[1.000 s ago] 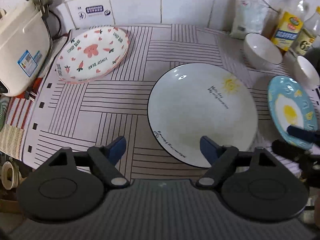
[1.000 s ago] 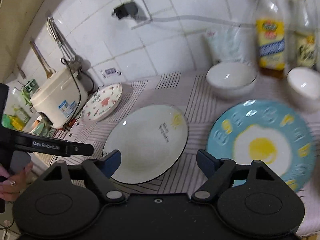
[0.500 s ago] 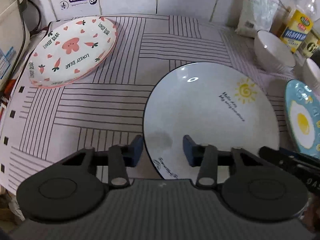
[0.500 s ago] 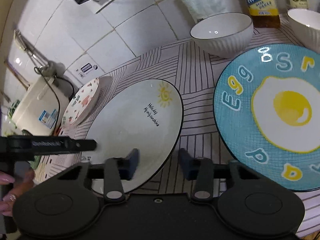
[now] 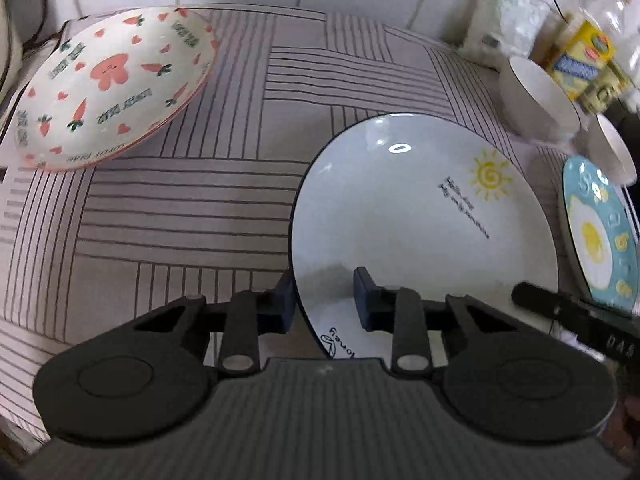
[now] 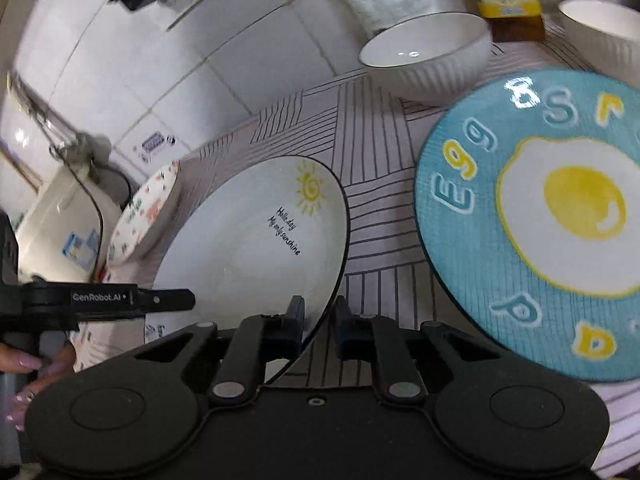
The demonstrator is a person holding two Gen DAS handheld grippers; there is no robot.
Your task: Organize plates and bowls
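Note:
A white sun-print plate [image 5: 420, 220] [image 6: 248, 248] lies on the striped mat. My left gripper [image 5: 324, 300] straddles its near left rim, one finger outside and one over the plate, jaws partly closed with a gap. My right gripper [image 6: 318, 320] is nearly shut across the plate's near right rim. A carrot-print plate [image 5: 108, 84] [image 6: 144, 208] sits far left. A blue egg plate [image 6: 540, 220] [image 5: 600, 232] lies to the right. Two white bowls [image 6: 428, 52] [image 6: 604, 36] stand behind it.
A rice cooker [image 6: 60, 224] stands at the far left. Oil bottles [image 5: 584, 60] and a white bag [image 5: 504, 20] stand against the tiled wall at the back right. The striped mat [image 5: 180, 208] covers the counter.
Both grippers have moved in onto the sun-print plate's near rim and have narrowed from wide open to close around it.

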